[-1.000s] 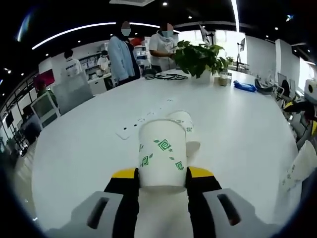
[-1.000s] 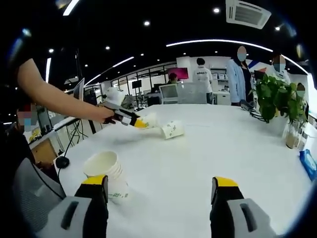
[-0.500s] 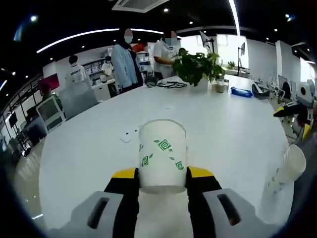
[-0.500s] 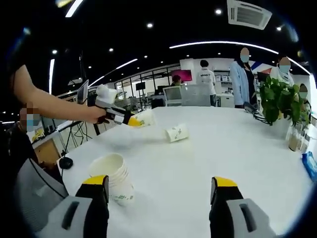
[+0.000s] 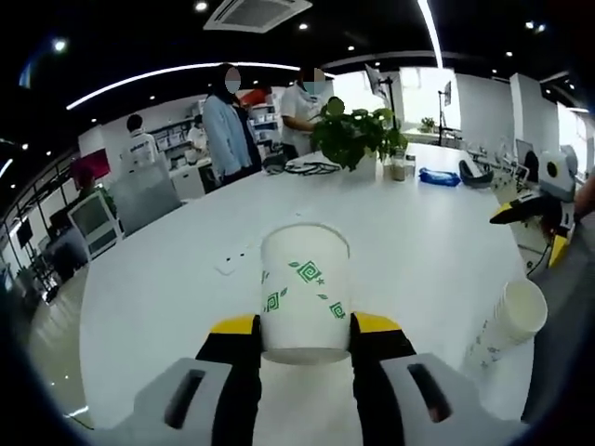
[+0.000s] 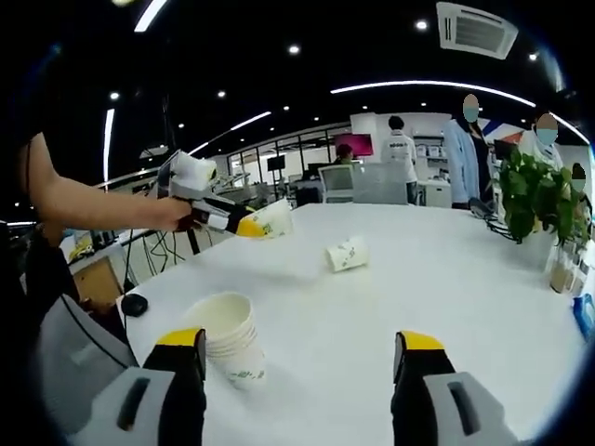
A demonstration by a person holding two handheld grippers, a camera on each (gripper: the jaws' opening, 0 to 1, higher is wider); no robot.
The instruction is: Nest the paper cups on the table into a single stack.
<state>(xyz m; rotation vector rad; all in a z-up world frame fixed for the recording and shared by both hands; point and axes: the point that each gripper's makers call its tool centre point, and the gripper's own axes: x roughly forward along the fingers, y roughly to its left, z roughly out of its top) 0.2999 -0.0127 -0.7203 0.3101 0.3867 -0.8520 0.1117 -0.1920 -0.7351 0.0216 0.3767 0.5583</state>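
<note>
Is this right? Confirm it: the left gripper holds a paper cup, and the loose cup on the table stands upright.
Not quite. The left gripper does hold a paper cup, but the loose cup lies on its side on the table, as the right gripper view shows.

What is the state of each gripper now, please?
Left gripper: shut on a paper cup, held above the table.
Right gripper: open, holding nothing, beside the cup stack.

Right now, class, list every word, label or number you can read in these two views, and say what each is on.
None can be read.
Held paper cup: green patterns, no words.
Cup lying on its side: green marks, too small.
Pink screen: too blurred.
</note>
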